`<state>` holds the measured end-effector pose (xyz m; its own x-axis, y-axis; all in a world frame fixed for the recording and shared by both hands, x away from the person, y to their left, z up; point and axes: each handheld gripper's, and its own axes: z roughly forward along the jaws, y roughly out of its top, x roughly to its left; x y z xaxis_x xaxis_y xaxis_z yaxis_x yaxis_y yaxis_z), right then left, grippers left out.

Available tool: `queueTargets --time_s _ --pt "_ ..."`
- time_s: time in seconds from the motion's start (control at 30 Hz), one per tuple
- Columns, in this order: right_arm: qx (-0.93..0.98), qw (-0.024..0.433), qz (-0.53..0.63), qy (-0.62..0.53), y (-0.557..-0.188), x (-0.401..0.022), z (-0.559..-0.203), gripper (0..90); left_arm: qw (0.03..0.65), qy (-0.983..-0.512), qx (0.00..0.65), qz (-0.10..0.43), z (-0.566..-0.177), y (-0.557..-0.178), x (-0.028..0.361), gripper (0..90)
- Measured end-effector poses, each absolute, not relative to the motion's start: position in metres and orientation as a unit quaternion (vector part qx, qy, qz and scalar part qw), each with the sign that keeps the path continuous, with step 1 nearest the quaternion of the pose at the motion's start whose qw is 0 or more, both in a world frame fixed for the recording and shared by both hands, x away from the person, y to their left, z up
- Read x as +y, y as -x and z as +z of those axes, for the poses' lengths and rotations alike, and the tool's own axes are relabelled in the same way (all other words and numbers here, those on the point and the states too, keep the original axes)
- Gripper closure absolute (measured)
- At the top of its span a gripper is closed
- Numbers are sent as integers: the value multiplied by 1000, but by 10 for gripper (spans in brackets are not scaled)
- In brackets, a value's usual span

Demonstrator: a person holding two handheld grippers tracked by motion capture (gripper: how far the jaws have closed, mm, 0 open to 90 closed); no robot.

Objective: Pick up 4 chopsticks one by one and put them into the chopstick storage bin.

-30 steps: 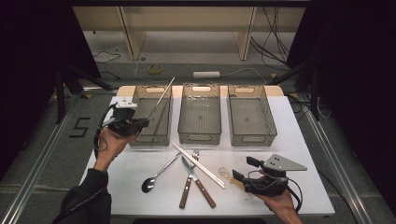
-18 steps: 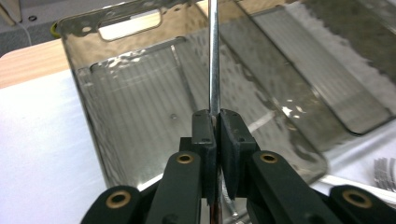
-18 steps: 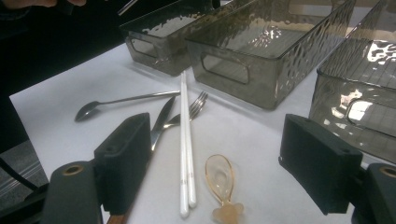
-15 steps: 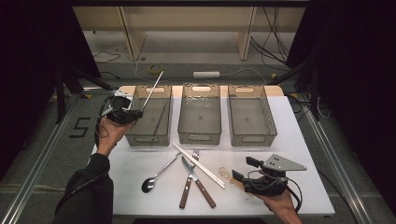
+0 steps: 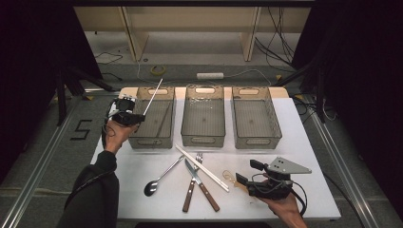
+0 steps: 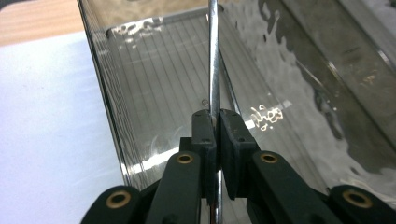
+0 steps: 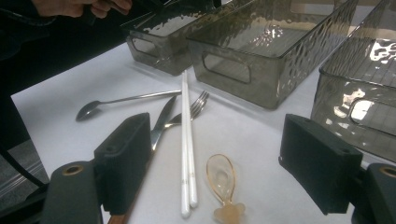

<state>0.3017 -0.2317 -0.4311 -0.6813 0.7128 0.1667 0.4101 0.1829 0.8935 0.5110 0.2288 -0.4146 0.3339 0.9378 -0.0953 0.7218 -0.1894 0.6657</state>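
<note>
My left gripper is shut on a thin metal rod that slants up and away over the left bin. In the left gripper view the rod is pinched between the pads of the gripper, above the bin's ribbed floor. My right gripper rests open near the front right of the table. In its own view the right gripper has wide jaws framing white chopsticks and a small clear spoon.
Three smoky plastic bins stand in a row: left, middle and right. A metal spoon, a fork and knife with wooden handles, white chopsticks and the clear spoon lie on the white tabletop.
My left gripper has carried the rod leftward, to the left bin's outer edge, and the rod's far tip now sits lower. The right gripper has stayed put.
</note>
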Motion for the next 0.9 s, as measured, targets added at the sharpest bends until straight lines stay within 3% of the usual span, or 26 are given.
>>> queueTargets --time_s 0.33,0.43,0.57,0.9 --pt "756 144 519 -371 -302 -231 -431 259 301 -752 566 157 -426 -517 225 825" --pt "756 143 520 -371 -302 -231 -431 259 307 -748 568 152 -427 -517 225 701" --pt "756 142 520 -373 -302 -232 -431 260 323 -745 566 142 -424 -514 224 608" --pt "756 142 520 -372 -302 -232 -431 260 354 -741 557 126 -416 -498 226 438"
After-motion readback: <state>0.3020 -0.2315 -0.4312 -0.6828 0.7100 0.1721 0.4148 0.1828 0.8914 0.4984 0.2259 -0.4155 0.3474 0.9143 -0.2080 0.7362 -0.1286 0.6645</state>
